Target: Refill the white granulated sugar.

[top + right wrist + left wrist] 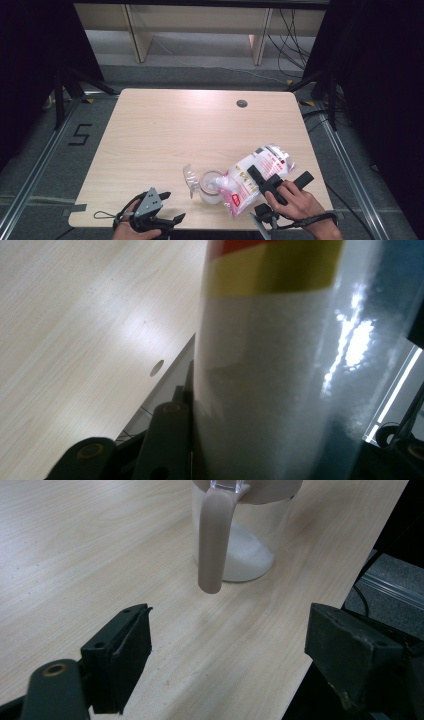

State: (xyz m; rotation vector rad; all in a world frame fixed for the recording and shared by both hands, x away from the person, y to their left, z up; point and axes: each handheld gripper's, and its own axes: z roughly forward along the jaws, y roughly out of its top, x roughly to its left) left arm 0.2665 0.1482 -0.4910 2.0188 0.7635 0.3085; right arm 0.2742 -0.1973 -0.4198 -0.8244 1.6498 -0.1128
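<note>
A clear plastic bag of white granules (256, 176), printed in red, lies tilted with its lower end over a clear jug (211, 187) near the table's front edge. My right gripper (280, 176) is shut on the bag, one jaw on each side of it. In the right gripper view the bag (270, 380) stands between the jaws of my right gripper (285, 455). The jug (250, 545) has a beige handle (215, 540) and white granules at its bottom. My left gripper (172, 207) rests open at the front left, and in its own view the left gripper (235, 655) faces the jug with nothing between its jaws.
A small piece of clear plastic (190, 178) lies just left of the jug. The wooden table (165, 130) has a round cable hole (242, 103) at the back right. Dark stands and cables flank the table on both sides.
</note>
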